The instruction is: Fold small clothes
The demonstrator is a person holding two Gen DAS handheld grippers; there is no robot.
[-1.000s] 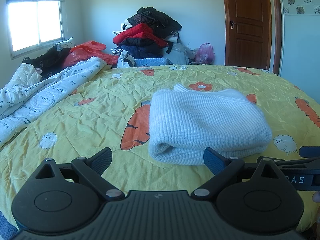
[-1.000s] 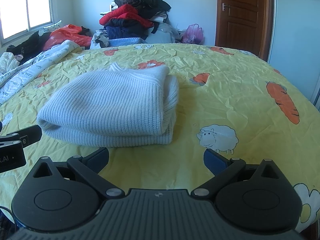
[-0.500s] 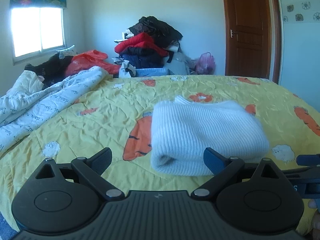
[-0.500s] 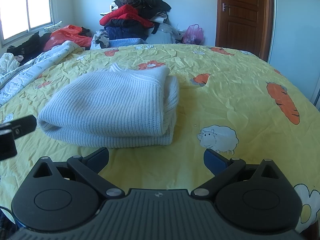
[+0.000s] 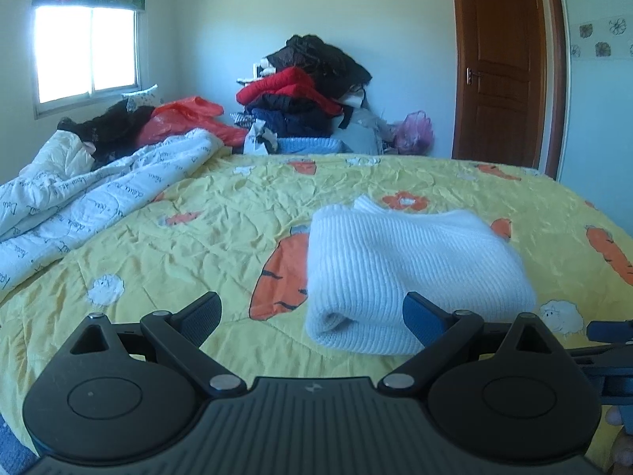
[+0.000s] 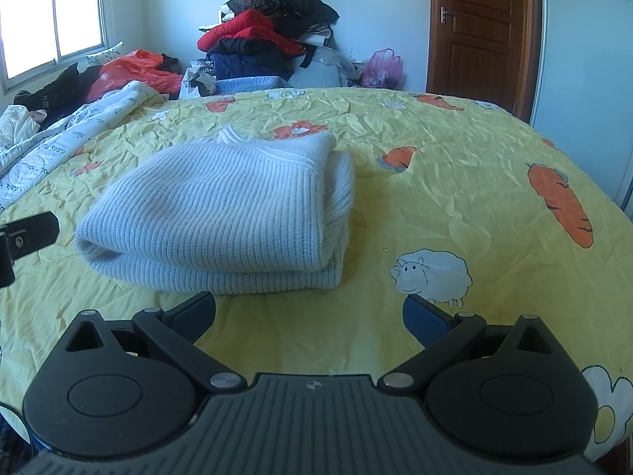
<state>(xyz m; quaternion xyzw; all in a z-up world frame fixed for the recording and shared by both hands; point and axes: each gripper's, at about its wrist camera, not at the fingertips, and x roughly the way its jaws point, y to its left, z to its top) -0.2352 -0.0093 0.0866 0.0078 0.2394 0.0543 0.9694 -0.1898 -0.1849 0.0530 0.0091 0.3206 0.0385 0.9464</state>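
A white ribbed knit sweater (image 5: 407, 265) lies folded into a thick bundle on the yellow carrot-print bedspread (image 5: 190, 237). My left gripper (image 5: 312, 318) stands open just short of the bundle's near left corner, with nothing between its fingers. In the right wrist view the same sweater (image 6: 225, 213) sits ahead and to the left. My right gripper (image 6: 308, 316) is open over bare bedspread (image 6: 455, 182), close to the sweater's near edge and not touching it. A part of the left gripper (image 6: 23, 237) shows at that view's left edge.
A white printed quilt (image 5: 79, 206) is bunched along the left side of the bed. Beyond the bed's far edge rises a pile of dark and red clothes (image 5: 304, 95), with a pink bag (image 5: 413, 132) beside it. A wooden door (image 5: 502, 67) stands at the back right.
My left gripper has lifted and drawn back a little from the sweater, so the sweater sits lower in its view. The right gripper has barely moved. The sweater stays still.
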